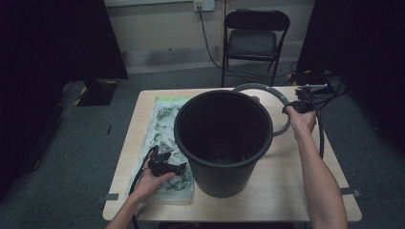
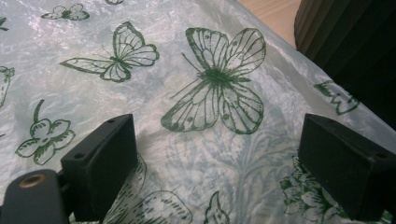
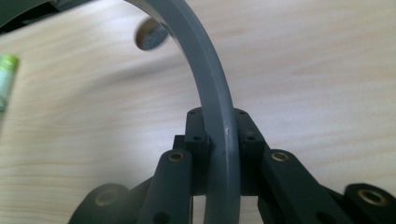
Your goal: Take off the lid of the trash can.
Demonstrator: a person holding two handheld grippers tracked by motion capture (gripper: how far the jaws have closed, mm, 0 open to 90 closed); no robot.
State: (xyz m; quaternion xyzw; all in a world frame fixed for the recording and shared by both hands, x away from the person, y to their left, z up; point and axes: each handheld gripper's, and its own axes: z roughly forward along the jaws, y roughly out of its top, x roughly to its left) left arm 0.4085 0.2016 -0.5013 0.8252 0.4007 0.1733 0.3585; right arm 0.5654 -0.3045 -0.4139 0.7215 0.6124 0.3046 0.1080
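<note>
Black bucket point(image 1: 223, 143) stood in the middle of the tabletop point(image 1: 286, 181). Right gripper point(image 3: 219, 135) squeezed its grey handle point(image 3: 210, 93) near the far right corner. Left gripper point(image 2: 215, 172) sat wide open on the bag point(image 2: 187, 70).

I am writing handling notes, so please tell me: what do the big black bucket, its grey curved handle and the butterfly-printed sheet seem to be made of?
Big black bucket: probably moulded plastic, matte, with fine vertical ribs on its wall.
Grey curved handle: likely rigid plastic, smooth and slightly glossy, clamped by the right tool.
Butterfly-printed sheet: thin translucent plastic film, apparently; crinkled and shiny.
</note>
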